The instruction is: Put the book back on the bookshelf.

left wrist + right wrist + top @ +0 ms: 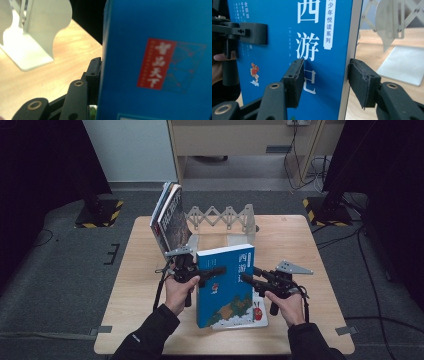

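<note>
The blue book (226, 285) is held upright near the middle of the worktop (300, 240), its long axis nearly vertical, tilted slightly, and its front cover faced toward the near edge. It is pinched from both sides so that it can be kept standing and carried: the left hand-held gripper (214, 271) is clamped on the left edge of the book, one jaw being seen across the front cover, and the right hand-held gripper (324, 82) is closed over the right edge, with one pad on the cover and the other behind. A thinner white book (257, 316) lies flat beneath its lower end. The expanding metal book rack (225, 217) stands at the far side, with several books (169, 217) leaned at its left end, which is judged to be the destination.
</note>
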Tool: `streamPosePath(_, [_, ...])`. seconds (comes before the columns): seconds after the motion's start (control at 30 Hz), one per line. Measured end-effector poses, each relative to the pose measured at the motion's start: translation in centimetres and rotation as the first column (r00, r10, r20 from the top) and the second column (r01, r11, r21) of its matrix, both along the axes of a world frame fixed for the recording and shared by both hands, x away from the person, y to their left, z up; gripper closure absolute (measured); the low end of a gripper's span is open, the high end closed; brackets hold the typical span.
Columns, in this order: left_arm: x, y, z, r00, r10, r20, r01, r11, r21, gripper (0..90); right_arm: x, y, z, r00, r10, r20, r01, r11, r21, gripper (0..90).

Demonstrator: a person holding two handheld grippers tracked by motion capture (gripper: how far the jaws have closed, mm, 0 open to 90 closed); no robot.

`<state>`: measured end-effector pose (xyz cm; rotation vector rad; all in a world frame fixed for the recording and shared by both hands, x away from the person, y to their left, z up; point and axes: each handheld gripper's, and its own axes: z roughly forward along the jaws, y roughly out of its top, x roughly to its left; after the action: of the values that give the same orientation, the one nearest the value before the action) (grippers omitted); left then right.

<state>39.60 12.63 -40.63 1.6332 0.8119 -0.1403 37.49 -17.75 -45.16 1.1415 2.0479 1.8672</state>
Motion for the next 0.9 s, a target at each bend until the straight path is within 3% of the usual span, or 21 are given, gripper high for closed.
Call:
streamPosePath(0.1, [0.0, -0.2, -0.3, 0.9995, -0.002, 0.032, 0.002, 0.9999, -0.016, 59.1, 0.2, -0.2, 0.4, 0.9997, -0.007, 0.022, 0.007, 1.0, -0.008, 47.7])
streamPosePath(0.3, [-0.5, 0.2, -1.0, 0.9972, -0.006, 0.074, 0.006, 1.0, -0.006, 58.8, 0.0, -0.2, -0.3, 0.999, 0.003, 0.044, -0.003, 1.0, -0.003, 48.5])
streamPosePath(0.47, [-0.9, 0.3, -1.1, 0.9918, -0.015, 0.127, 0.013, 0.9998, 0.016, 58.9, 0.0, 0.0, -1.1, 0.9988, 0.049, -0.003, -0.049, 0.998, -0.029, 44.1])
streamPosePath(0.6, [-1.3, 0.3, -1.0, 0.9839, -0.034, 0.175, 0.028, 0.9989, 0.038, 58.3, -0.2, -0.1, -1.3, 0.9984, 0.057, 0.002, -0.057, 0.998, -0.039, 46.8])
streamPosePath(0.9, [-2.1, 0.4, -1.2, 0.9774, -0.027, 0.209, 0.021, 0.9993, 0.032, 52.0, -0.6, 0.0, -1.1, 0.9975, 0.063, 0.031, -0.061, 0.997, -0.056, 49.7])
